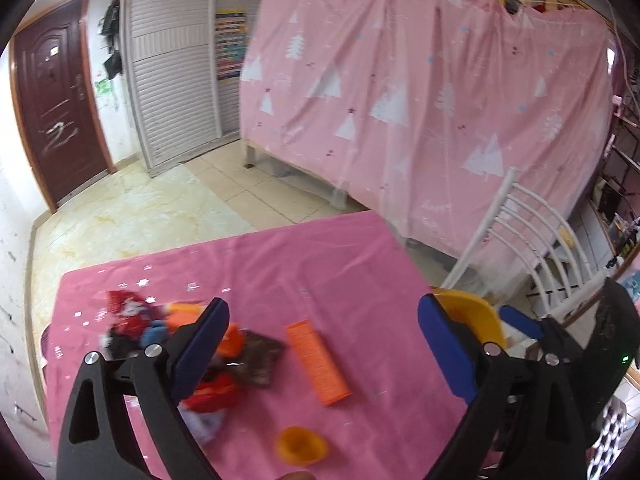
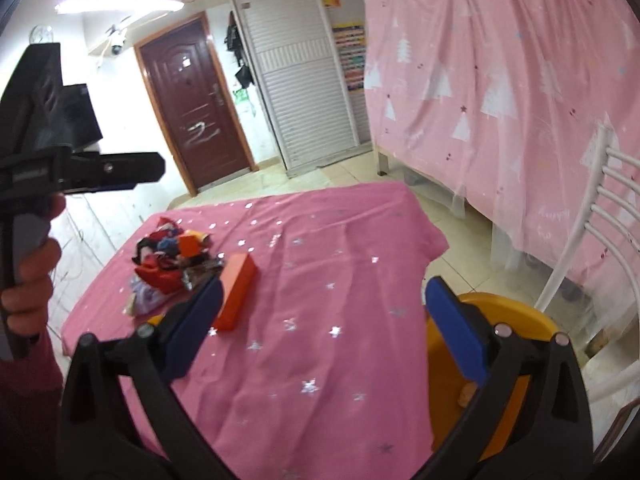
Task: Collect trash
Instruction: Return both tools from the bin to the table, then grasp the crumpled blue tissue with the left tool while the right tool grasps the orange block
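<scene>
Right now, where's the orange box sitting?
The orange box lies flat on the pink tablecloth, just right of the pile of wrappers, well left of the yellow bin beside the table.

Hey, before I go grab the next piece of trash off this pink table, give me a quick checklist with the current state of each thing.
1. Left gripper jaws wide, nothing between them: ok.
2. Right gripper jaws wide and empty: ok.
3. Pile of crumpled colourful wrappers within view on the pink star-print tablecloth: ok.
4. Orange rectangular box lying apart from the pile, free to grasp: ok.
5. Yellow plastic bin beside the table edge, mouth unobstructed: ok.
6. Room left in the bin: cannot tell.
</scene>
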Action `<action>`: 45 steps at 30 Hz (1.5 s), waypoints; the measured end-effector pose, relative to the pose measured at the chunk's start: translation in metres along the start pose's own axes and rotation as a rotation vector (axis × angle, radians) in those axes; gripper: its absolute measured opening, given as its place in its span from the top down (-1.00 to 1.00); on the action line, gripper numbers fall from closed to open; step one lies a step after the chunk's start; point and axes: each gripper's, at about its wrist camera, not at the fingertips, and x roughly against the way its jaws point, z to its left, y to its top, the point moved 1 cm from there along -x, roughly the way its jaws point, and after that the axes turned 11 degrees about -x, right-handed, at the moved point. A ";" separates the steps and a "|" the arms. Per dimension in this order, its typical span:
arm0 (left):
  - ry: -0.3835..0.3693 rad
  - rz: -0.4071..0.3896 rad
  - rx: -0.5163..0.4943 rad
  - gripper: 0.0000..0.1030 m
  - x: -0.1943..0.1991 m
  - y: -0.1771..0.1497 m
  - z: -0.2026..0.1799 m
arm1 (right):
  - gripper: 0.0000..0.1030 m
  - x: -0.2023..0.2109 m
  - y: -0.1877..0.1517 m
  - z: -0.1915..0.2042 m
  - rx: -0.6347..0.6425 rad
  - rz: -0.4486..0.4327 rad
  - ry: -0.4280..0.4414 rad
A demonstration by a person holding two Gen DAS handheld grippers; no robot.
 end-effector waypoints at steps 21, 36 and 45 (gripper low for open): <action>0.105 0.093 0.151 -0.73 -0.007 -0.099 0.137 | -0.88 -0.037 -0.018 0.039 -0.004 0.091 0.001; 0.004 0.163 0.225 -0.62 -0.048 -0.145 0.165 | -0.88 -0.069 -0.026 0.078 0.062 0.169 -0.023; -0.017 0.206 0.275 -0.10 -0.068 -0.148 0.167 | -0.88 -0.087 -0.027 0.094 0.074 0.196 -0.035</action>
